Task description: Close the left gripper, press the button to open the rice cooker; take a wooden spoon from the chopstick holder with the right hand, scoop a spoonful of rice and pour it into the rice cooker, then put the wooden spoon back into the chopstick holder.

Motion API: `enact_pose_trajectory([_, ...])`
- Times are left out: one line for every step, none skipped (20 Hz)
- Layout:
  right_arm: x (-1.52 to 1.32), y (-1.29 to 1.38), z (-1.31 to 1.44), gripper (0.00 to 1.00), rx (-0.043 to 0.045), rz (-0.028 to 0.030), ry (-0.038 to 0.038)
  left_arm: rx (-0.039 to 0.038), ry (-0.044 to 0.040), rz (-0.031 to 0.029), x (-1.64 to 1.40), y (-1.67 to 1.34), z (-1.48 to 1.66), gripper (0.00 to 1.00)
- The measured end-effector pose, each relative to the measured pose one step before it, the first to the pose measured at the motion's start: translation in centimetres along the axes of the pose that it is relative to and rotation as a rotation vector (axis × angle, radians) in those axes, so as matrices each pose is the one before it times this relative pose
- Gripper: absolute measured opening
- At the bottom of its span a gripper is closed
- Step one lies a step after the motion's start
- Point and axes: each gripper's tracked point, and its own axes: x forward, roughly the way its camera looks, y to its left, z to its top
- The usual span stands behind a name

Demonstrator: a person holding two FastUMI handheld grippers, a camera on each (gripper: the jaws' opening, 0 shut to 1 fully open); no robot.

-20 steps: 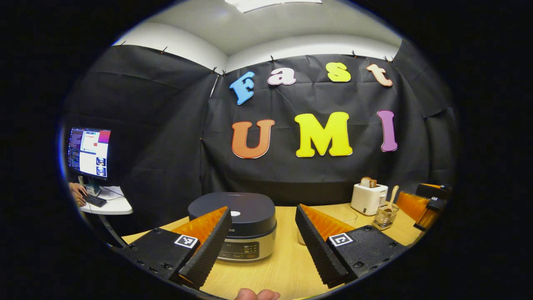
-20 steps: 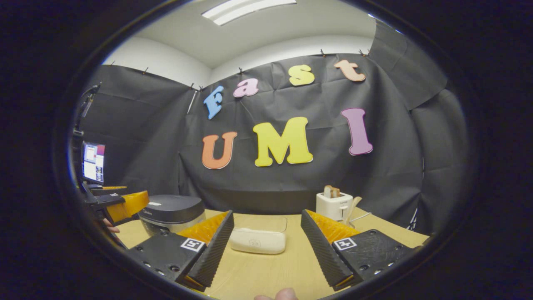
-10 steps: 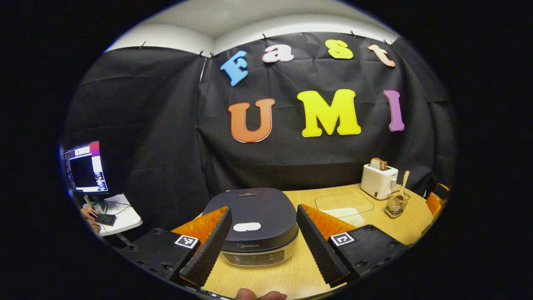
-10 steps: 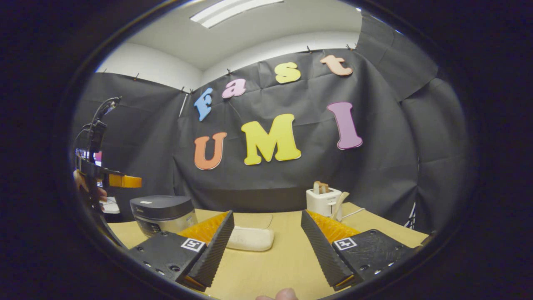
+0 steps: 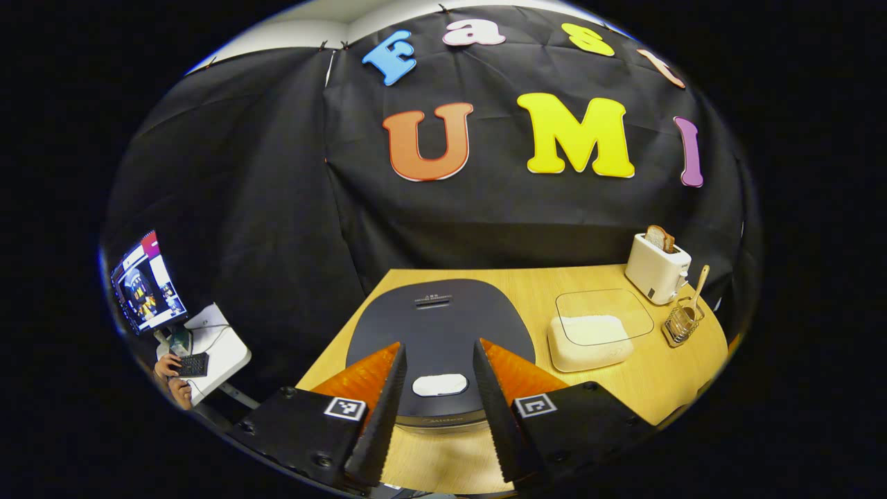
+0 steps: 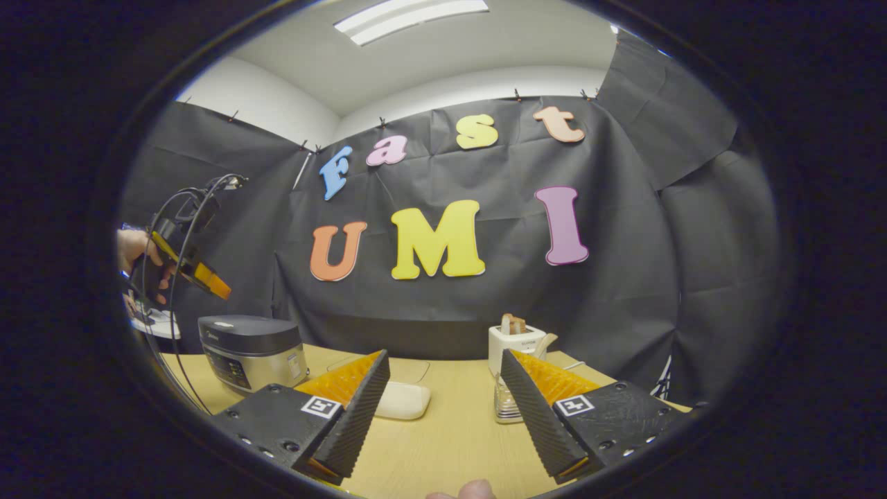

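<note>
Tabletop [image 5: 527, 291]: left gripper [image 5: 435, 409] now above cooker [image 5: 443, 326]

Left claw [image 5: 435, 416] hangs above the rice cooker [image 5: 439, 333], looking steeply down on its dark, closed lid, fingers [image 5: 384, 409] parted with the pale button [image 5: 440, 384] framed right in the gap between them. Off to the right on the bench [image 5: 658, 378] sits a clear-lidded box of rice [image 5: 589, 336], just beside the cooker, and beyond it a wire holder [image 5: 681, 326] with the wooden spoon [image 5: 698, 284] standing in it, near a white toaster [image 5: 657, 267] with bread poking out. Far left, a monitor [image 5: 145, 283] glows over a small white table where a person's hands [image 5: 173, 378] rest at a keyboard [image 5: 190, 364].
</note>
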Motion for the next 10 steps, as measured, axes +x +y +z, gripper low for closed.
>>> enact_pose_trajectory([-0.045,-0.088,-0.104,0.92,0.00269,0.00231,-0.00225,-0.01404,0.0357,-0.01287,0.351,-0.08,-0.511,0.57])
enact_pose_trajectory([-0.041,-0.087,-0.007,0.92,0.00483,0.0007,0.00052,-0.01248,0.02702,0.004,0.302,0.251,-0.352,0.46])
enact_pose_trajectory([0.002,-0.214,-0.127,0.92,0.00241,-0.00327,0.0015,-0.00959,0.02274,0.00228,0.448,0.43,-0.271,0.44])
enact_pose_trajectory([0.01,-0.406,-0.179,0.96,-0.00124,-0.00956,0.00209,-0.00892,0.02313,0.00325,0.236,0.157,-0.293,0.37])
enact_pose_trajectory([0.055,-0.427,-0.106,0.96,-0.00268,-0.01066,0.00142,-0.0075,0.02088,0.00058,0.477,0.251,-0.558,0.35])
enact_pose_trajectory([0.024,-0.28,-0.079,0.96,0.00133,-0.00755,0.00166,-0.0056,0.01354,0.00294,0.172,0.082,-0.21,0.3])
enact_pose_trajectory([0.135,-0.079,-0.242,0.92,0.00505,-0.00383,0.0034,-0.00505,0.01482,0.0061,0.276,0.011,-0.217,0.28])
enact_pose_trajectory([0.09,0.014,-0.235,0.96,0.00646,0.0003,0.00567,-0.0008,0.01004,0.00941,0.119,0.226,-0.236,0.19])
enact_pose_trajectory([0.088,0.023,-0.215,0.96,0.0038,0.00169,0.0063,0.00022,0.01016,0.00876,0.333,0.07,-0.119,0.15])
enact_pose_trajectory([0.119,-0.056,-0.127,0.96,0.00122,0.00167,0.00351,-0.00268,0.01128,0.00157,0.132,-0.088,-0.185,0.1])
